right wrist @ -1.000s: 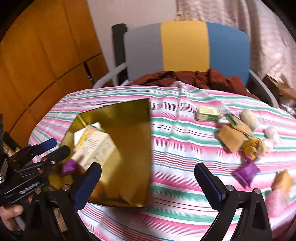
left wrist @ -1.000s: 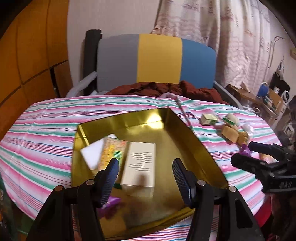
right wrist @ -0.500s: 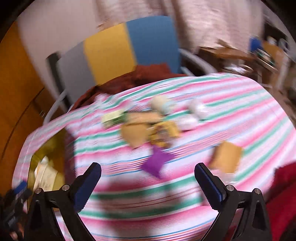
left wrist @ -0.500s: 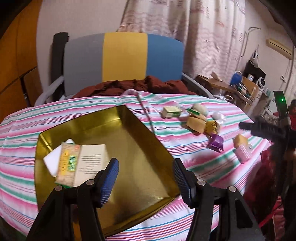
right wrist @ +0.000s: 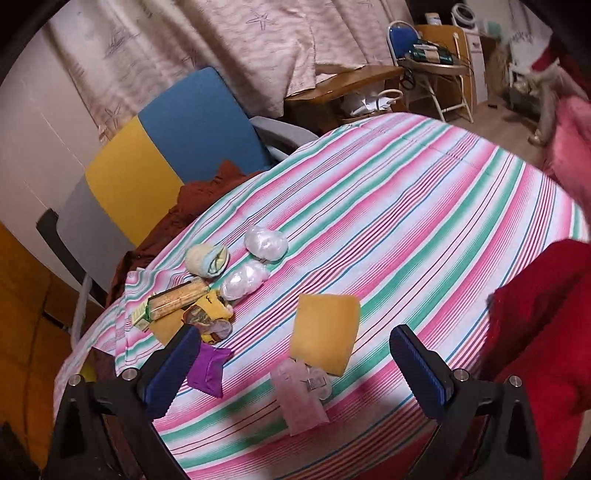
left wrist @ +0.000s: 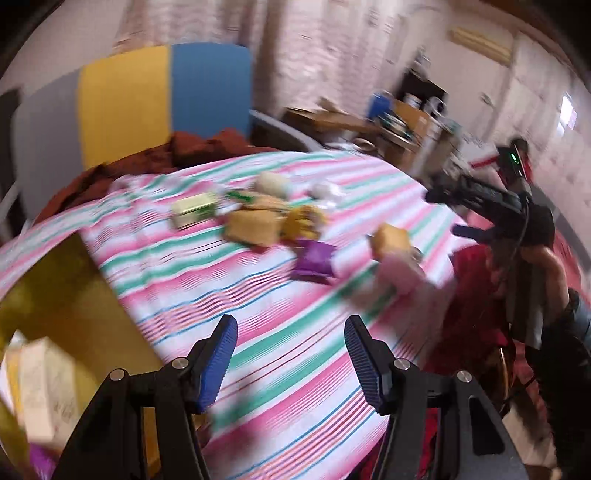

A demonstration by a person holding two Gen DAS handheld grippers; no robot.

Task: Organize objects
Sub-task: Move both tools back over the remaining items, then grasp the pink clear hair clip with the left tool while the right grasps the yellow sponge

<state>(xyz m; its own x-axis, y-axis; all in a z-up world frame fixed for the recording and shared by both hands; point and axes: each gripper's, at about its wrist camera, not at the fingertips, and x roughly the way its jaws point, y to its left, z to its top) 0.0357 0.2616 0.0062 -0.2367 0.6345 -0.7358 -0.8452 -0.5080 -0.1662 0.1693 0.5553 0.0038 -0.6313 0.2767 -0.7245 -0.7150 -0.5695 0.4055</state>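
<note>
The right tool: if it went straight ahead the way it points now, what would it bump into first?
Probably the orange-yellow packet, which lies between the open right tool's fingers; the pink packet lies just nearer and lower, so it might touch that first. Depth is hard to judge.

A round table under a pink, green and white striped tablecloth [right wrist: 424, 206] fills the foreground, with a chair whose backrest [right wrist: 173, 147] runs grey, yellow and blue pushed up against its far side and a rust-brown cloth [right wrist: 199, 199] bunched on the seat. Behind hangs a pale curtain [right wrist: 229, 40] printed with starfish. Off to the right stand a low wooden table [right wrist: 343, 83], a folding chair with a blue back [right wrist: 400, 35] carrying clutter, and red fabric [right wrist: 543, 332] at the near right edge.
</note>
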